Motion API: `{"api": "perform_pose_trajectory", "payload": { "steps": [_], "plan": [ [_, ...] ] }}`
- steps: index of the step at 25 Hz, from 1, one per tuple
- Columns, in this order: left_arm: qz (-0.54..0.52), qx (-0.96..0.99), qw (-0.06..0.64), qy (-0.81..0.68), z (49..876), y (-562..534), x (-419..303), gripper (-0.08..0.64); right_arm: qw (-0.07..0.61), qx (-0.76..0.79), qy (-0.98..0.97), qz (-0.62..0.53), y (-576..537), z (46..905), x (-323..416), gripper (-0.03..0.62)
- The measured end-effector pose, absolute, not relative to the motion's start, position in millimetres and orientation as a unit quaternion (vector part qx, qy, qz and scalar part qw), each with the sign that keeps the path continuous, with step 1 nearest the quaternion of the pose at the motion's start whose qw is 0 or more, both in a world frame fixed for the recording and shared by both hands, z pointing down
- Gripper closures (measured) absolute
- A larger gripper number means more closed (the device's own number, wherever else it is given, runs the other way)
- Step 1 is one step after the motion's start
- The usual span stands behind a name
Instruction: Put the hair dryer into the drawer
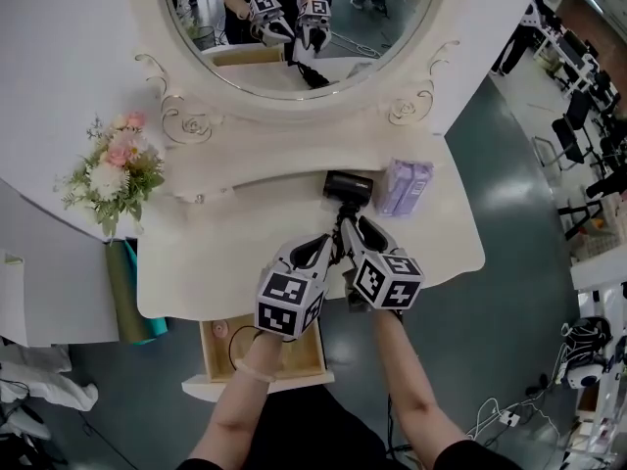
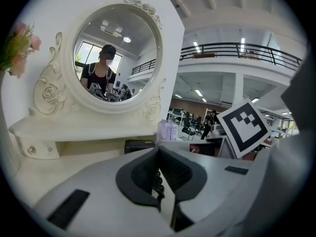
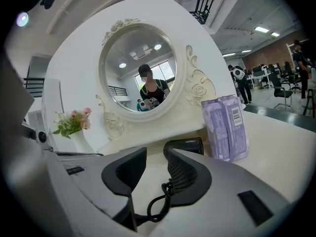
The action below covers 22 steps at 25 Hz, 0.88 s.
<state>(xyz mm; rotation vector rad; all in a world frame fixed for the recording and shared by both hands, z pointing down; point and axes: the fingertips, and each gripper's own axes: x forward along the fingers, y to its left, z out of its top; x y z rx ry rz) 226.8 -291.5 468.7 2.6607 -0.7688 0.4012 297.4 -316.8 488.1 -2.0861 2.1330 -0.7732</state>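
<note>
Left hand-held gripper [image 2: 158,151] pinched on coiled cord [image 2: 158,182]. Right hand-held gripper [image 3: 154,157] narrowly apart, cord loose between its jaws. Hair dryer [image 1: 348,186] lies at 12 o'clock from both, on table [image 1: 196,262].

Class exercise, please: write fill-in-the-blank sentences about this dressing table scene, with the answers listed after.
The black hair dryer lies to the ___ of the purple pack. The drawer below the tabletop stands ___. The left tongs are shut on the dryer's coiled ___.
Answers: left; open; cord.
</note>
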Motion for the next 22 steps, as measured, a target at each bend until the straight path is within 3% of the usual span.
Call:
{"api": "perform_pose_trajectory", "payload": {
  "steps": [22],
  "plan": [
    [0.174, 0.925, 0.187, -0.282, 542, -337, 247, 0.531, -0.026, -0.676, 0.67, -0.306, -360, 572, 323, 0.261]
  ]
}}
